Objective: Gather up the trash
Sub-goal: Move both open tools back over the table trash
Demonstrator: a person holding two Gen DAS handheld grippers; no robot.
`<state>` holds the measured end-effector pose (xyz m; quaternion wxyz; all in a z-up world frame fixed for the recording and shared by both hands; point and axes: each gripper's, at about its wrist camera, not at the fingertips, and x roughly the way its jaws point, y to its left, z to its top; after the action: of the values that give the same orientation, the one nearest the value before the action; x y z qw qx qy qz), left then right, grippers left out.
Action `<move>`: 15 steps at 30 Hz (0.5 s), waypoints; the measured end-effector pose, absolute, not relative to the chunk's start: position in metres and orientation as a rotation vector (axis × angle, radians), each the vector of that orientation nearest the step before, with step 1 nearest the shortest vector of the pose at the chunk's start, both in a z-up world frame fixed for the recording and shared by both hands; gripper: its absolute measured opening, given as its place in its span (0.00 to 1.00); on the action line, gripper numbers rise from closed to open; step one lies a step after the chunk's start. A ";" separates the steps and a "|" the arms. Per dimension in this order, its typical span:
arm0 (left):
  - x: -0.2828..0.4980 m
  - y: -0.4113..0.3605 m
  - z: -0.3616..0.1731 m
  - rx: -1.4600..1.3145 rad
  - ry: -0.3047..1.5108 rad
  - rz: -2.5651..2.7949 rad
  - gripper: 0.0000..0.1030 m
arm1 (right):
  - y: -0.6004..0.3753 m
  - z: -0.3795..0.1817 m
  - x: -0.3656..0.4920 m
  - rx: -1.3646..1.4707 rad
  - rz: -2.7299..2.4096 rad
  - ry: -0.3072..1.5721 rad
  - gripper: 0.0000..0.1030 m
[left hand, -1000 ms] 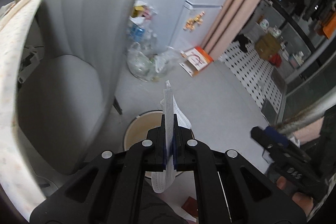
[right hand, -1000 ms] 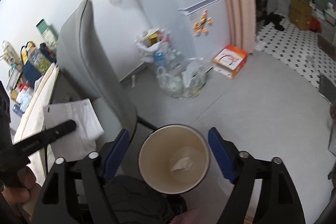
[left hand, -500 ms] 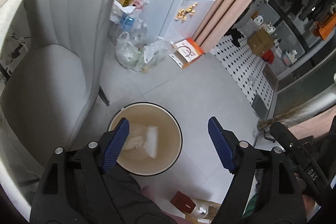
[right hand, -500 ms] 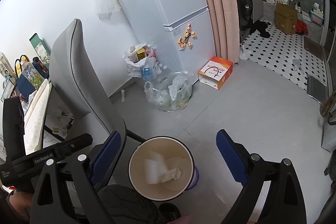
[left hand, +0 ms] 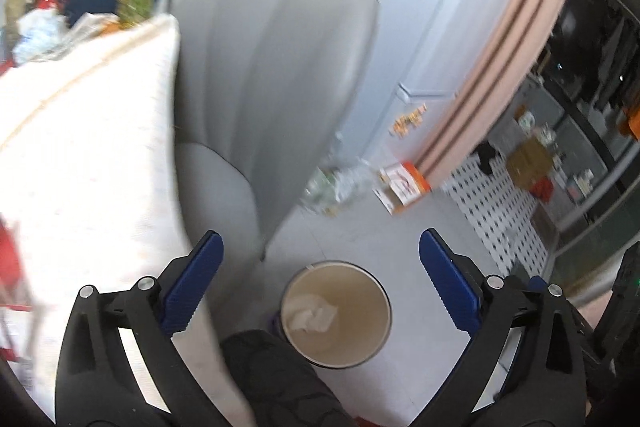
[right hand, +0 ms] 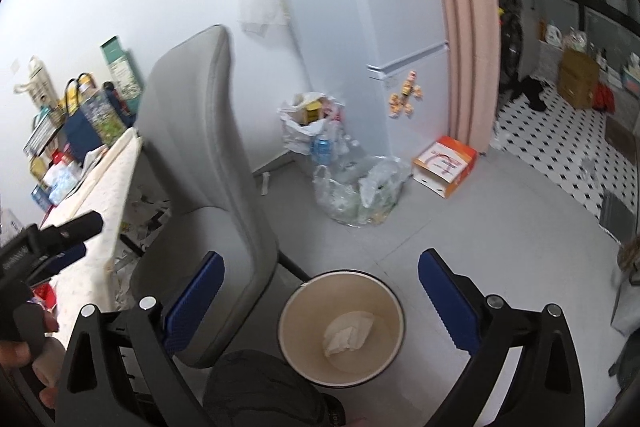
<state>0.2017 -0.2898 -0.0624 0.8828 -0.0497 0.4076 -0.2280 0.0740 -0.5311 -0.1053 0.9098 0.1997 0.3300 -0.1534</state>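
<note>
Below both tools, crumpled paper (right hand: 348,333) lies in the bin (right hand: 394,301); your left tool (left hand: 320,281) and right tool (right hand: 320,291), jaws just opened wide, hold nothing, so swing toward the desk (right hand: 96,187) for more.

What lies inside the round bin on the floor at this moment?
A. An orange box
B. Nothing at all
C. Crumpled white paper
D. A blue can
C: crumpled white paper lies on the bottom of the bin, seen from the right wrist view; the left wrist view shows the same white paper there.
</note>
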 end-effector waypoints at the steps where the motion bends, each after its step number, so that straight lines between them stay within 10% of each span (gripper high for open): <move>1: 0.199 -0.278 -0.056 -0.106 0.829 -0.452 0.95 | -0.521 -0.101 0.077 0.400 -0.297 0.673 0.93; 15: 0.168 -0.144 -0.033 -0.235 0.684 -0.288 0.95 | -0.404 -0.063 0.100 0.273 -0.111 0.646 0.93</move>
<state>0.1678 -0.1442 -0.0330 0.9252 -0.1145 0.3336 -0.1402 0.1002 -0.4037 -0.0631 0.9376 0.1335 0.3165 -0.0541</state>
